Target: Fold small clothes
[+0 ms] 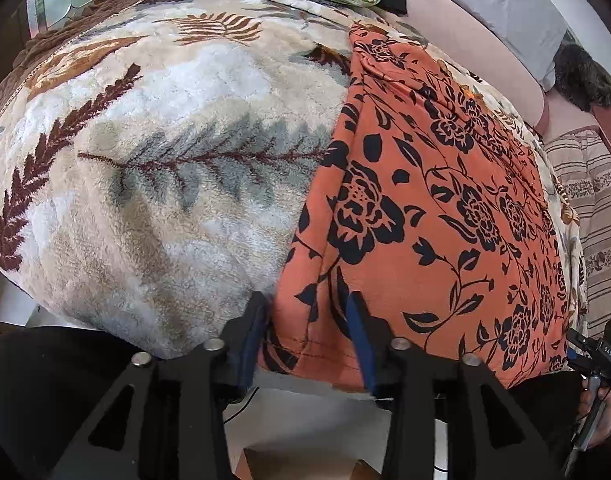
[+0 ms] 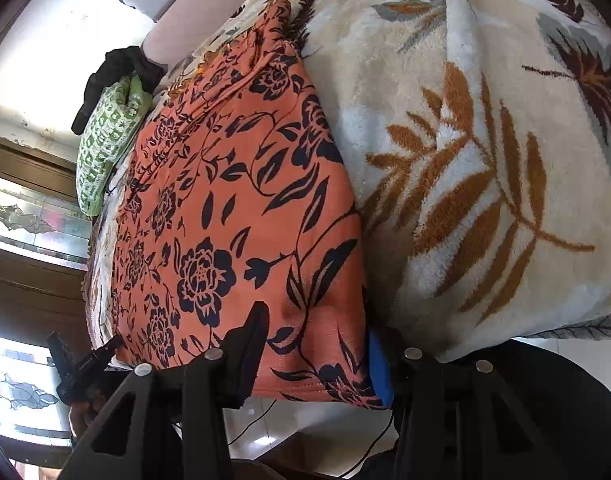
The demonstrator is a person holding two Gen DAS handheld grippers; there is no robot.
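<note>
Your left fingers [image 1: 309, 320] stand spread around the near hem corner of the orange cloth with a black flower print [image 1: 425, 216]; the hem lies between them, but the pads do not plainly press it. Outside the left finger [image 1: 254, 320] of that pair is only the plush beige bed blanket with brown and grey leaf patterns [image 1: 153, 168].

Your right fingers [image 2: 317, 344] are also spread, over the other near corner of the same cloth [image 2: 233, 208]. One finger [image 2: 252, 332] rests on top of the fabric, and the blue-padded finger [image 2: 379, 364] sits at the cloth's side edge, next to the blanket [image 2: 485, 160]. Whether they pinch the cloth, you cannot tell.

Ahead of both pairs, the cloth lies flat along the bed. Beyond its far end lie a green-and-white patterned pillow [image 2: 105, 148] and a black garment [image 2: 117, 72].
</note>
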